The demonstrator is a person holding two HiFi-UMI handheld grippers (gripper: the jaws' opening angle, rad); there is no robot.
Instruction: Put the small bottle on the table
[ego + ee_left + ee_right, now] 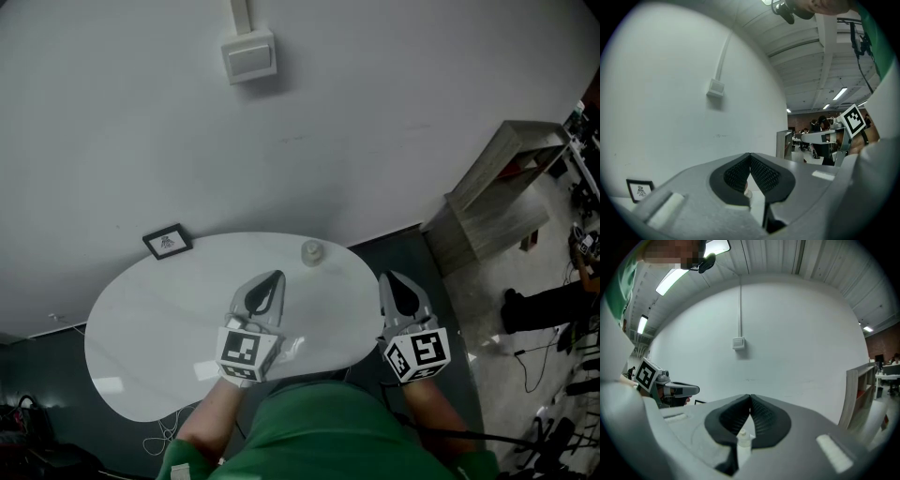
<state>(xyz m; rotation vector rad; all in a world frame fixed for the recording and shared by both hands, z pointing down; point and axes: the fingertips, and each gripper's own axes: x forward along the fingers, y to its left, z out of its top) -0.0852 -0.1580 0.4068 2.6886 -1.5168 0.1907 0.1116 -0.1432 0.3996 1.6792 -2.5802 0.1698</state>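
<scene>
A small clear bottle [312, 251] stands upright near the far edge of the white oval table [141, 328]. My left gripper [275, 277] hovers over the table's middle, short of the bottle and a little to its left. Its jaws are shut with nothing in them, tips touching [750, 156]. My right gripper [394, 278] hangs just past the table's right edge, also shut and empty [750, 397]. In the right gripper view the bottle [743, 437] shows through the gap below the closed tips, far off on the table.
A small framed picture [167, 242] leans at the table's back left, against the white wall. A wall box [249, 54] sits high on that wall. A wooden shelf unit [497, 187] stands to the right. A person's leg [553, 305] and cables [544, 356] lie on the floor at far right.
</scene>
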